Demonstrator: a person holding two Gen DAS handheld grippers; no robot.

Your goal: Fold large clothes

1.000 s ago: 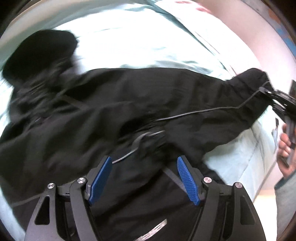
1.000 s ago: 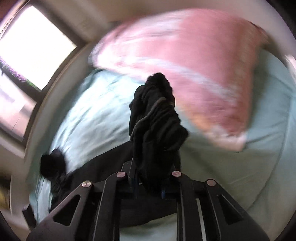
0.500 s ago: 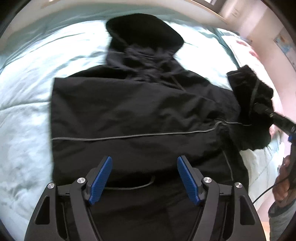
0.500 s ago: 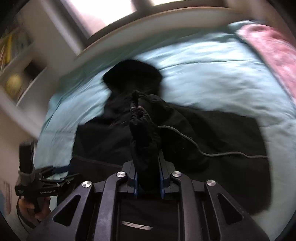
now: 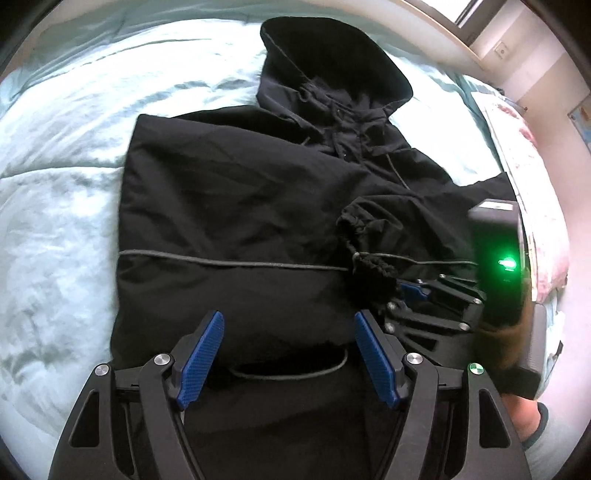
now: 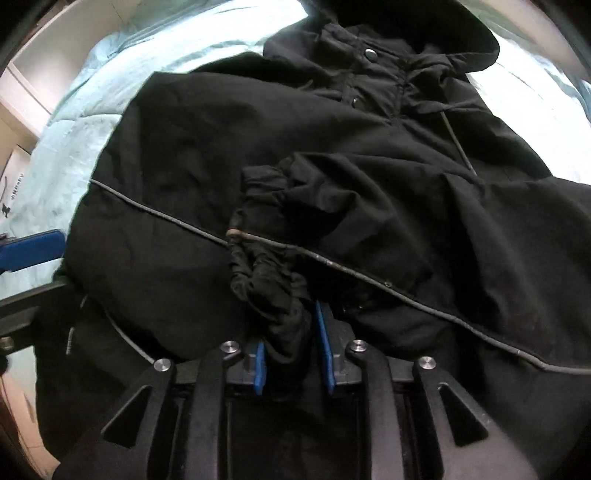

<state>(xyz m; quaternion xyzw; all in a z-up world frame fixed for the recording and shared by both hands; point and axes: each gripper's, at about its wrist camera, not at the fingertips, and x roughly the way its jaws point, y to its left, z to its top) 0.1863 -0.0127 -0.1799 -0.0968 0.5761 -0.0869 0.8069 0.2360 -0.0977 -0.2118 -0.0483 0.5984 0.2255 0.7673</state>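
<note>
A black hooded jacket point(image 5: 229, 206) lies flat on a pale blue bed point(image 5: 55, 206), hood point(image 5: 325, 59) at the far end. My left gripper point(image 5: 288, 343) is open and empty, just above the jacket's lower part. My right gripper point(image 6: 291, 350) is shut on the jacket's sleeve cuff point(image 6: 266, 273), which lies across the jacket's front. In the left wrist view the right gripper point(image 5: 410, 291) shows at the right, holding the cuff point(image 5: 369, 266). A grey drawcord point(image 6: 155, 214) runs across the jacket. The jacket fills the right wrist view point(image 6: 369, 166).
A pink pillow point(image 5: 535, 206) lies along the bed's right side. A window point(image 5: 476, 11) and wall are at the far right. The person's foot point(image 5: 528, 417) stands by the bed. White shelving point(image 6: 18, 103) is at the left in the right wrist view.
My right gripper has carried the sleeve inward and down, laying the cuff across the jacket's front. My left gripper stayed open and rose so that the whole jacket shows.
</note>
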